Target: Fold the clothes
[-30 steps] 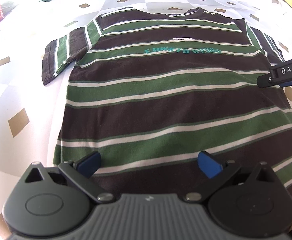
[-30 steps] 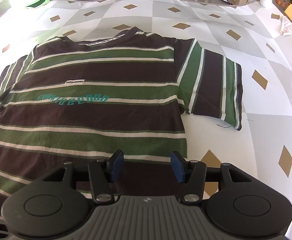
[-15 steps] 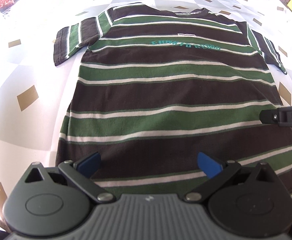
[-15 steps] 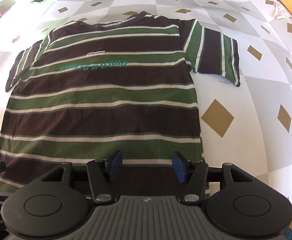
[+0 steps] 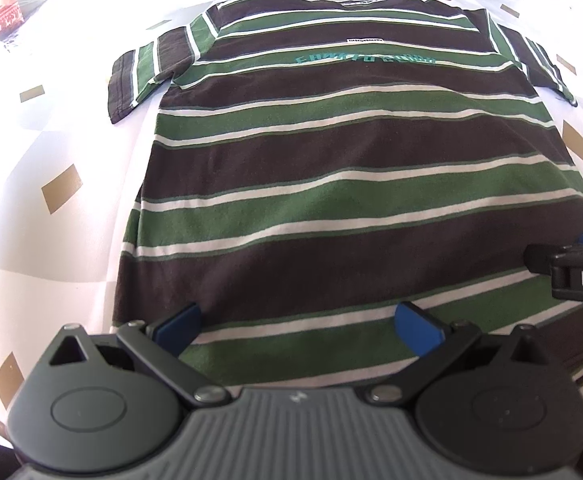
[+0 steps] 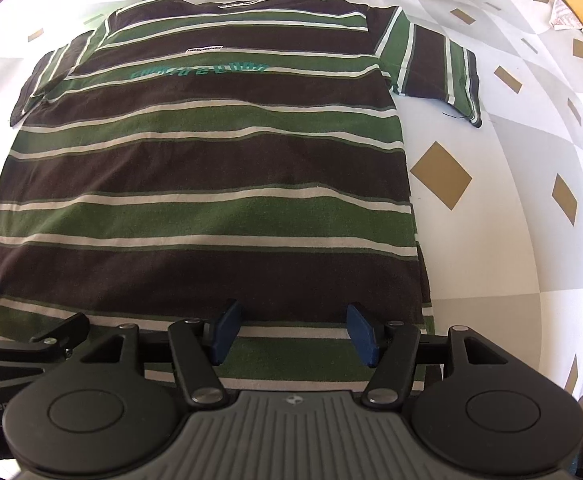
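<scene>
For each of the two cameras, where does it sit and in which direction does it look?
Left wrist: sits on the left gripper near the shirt hem, looks along the open fingers toward the collar; the right gripper shows at the right edge.
Right wrist: sits on the right gripper at the hem's right part, looks the same way; the left gripper shows at lower left.
Shared: the striped shirt flat on the tablecloth, both sleeves spread.

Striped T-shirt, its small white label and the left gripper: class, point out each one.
Striped T-shirt (image 5: pixel 351 184), left wrist view, mid-chest stripe.
White label (image 6: pixel 204 48), right wrist view, label centre.
Left gripper (image 5: pixel 297 326), left wrist view, midway between open fingertips.
</scene>
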Motion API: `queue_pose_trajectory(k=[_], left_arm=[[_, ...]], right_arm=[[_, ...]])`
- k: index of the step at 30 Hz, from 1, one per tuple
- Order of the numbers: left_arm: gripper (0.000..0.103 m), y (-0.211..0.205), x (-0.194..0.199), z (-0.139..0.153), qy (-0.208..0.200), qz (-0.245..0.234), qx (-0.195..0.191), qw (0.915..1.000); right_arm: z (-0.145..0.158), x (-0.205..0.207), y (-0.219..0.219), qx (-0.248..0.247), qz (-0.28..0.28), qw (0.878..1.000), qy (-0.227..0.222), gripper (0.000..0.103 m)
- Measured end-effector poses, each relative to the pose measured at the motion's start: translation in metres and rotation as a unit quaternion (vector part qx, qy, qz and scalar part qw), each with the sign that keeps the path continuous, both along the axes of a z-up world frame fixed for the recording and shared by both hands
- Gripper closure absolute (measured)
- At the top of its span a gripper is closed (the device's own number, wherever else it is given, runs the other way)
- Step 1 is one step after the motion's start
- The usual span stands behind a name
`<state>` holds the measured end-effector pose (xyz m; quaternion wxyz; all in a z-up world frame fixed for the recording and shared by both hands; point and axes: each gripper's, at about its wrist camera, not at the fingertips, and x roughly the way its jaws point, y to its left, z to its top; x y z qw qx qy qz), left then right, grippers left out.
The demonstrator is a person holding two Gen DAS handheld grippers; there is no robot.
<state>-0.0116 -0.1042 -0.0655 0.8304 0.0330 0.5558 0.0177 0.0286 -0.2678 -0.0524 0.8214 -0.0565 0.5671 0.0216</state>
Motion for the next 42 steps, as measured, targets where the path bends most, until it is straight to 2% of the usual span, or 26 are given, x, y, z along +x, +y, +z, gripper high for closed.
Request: queue_pose_trajectory(k=[9, 14, 26, 31, 34, 42], left_arm=[[0.0, -0.001, -0.001, -0.001, -0.003, 0.004, 0.004, 1.0], [0.0, -0.003, -0.002, -0.001, -0.004, 0.009, 0.007, 0.9999], [0.0, -0.006, -0.007, -0.002, -0.021, 0.008, 0.014, 0.9997], [0.0, -0.006, -0.01, -0.002, -0.028, 0.001, 0.015, 0.9995], [0.0, -0.006, -0.012, -0.002, -0.024, 0.009, 0.009, 0.9996], [0.0, -0.013, -0.028, 0.001, -0.013, -0.008, 0.015, 0.9998]], right_arm=[[-0.001, -0.001, -0.002, 0.001, -0.017, 1.0, -0.001, 0.039], [-0.003, 0.001, -0.004, 0.001, -0.029, 1.0, 0.003, 0.031], [-0.006, 0.003, -0.004, 0.001, -0.024, 1.0, 0.016, 0.019], [-0.006, 0.002, -0.007, 0.003, -0.014, 1.0, 0.014, 0.017], [-0.002, 0.0, -0.005, -0.004, -0.007, 1.0, 0.018, 0.021], [0.012, -0.017, -0.003, -0.003, -0.001, 1.0, -0.006, 0.023]])
